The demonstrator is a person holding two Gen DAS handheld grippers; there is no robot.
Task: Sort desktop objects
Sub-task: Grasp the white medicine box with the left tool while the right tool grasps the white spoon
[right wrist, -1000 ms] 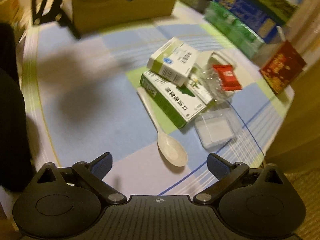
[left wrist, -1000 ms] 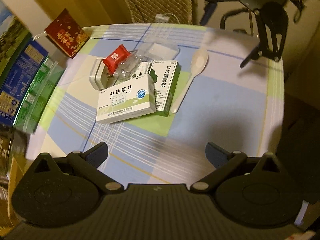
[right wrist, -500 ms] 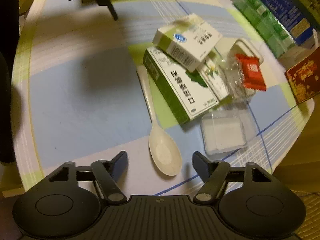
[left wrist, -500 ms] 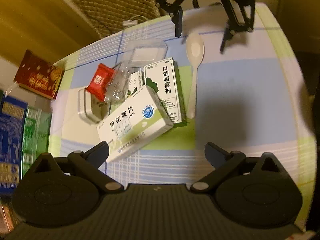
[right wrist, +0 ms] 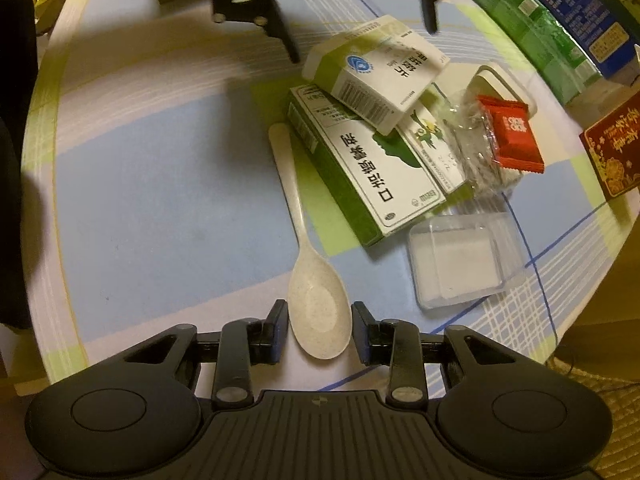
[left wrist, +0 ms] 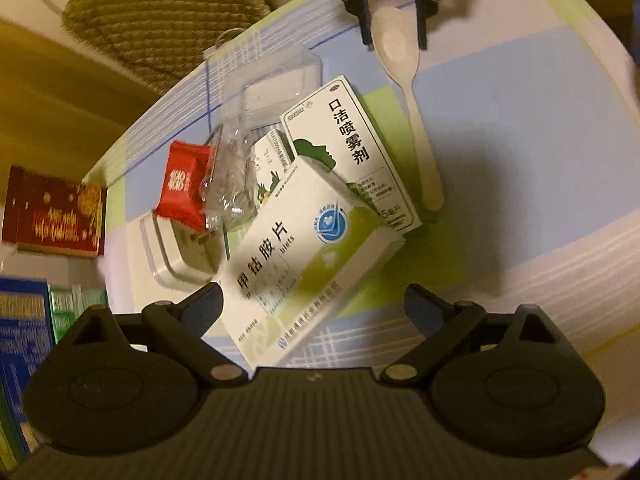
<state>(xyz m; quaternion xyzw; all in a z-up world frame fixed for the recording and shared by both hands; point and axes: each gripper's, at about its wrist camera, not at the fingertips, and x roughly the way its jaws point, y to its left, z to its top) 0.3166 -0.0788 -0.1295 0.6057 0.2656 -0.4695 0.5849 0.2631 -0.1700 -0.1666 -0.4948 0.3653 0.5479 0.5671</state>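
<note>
Right hand-held gripper (right wrist: 319, 322): jaws closing, one finger on each side of the spoon's bowl; a thin gap seems to remain, so no firm clamp yet.
Spoon (right wrist: 308, 264): pale, lying flat on the desk (right wrist: 160, 184), bowl between the right fingers, handle running away from them alongside the green-and-white box.
Left hand-held gripper (left wrist: 312, 304): jaws wide apart and closing slightly, straddling the near end of the tablet box without touching it.
Tablet box (left wrist: 296, 264): white and green, tilted on top of the pile, just ahead of the left fingers.
Green-and-white box (right wrist: 368, 168): under the tablet box, beyond the right fingers.
Clear plastic tray (right wrist: 464, 264): ahead and right of the right hand-held gripper.
Red packet (right wrist: 510, 140): on crumpled clear wrap, far right of the pile.
</note>
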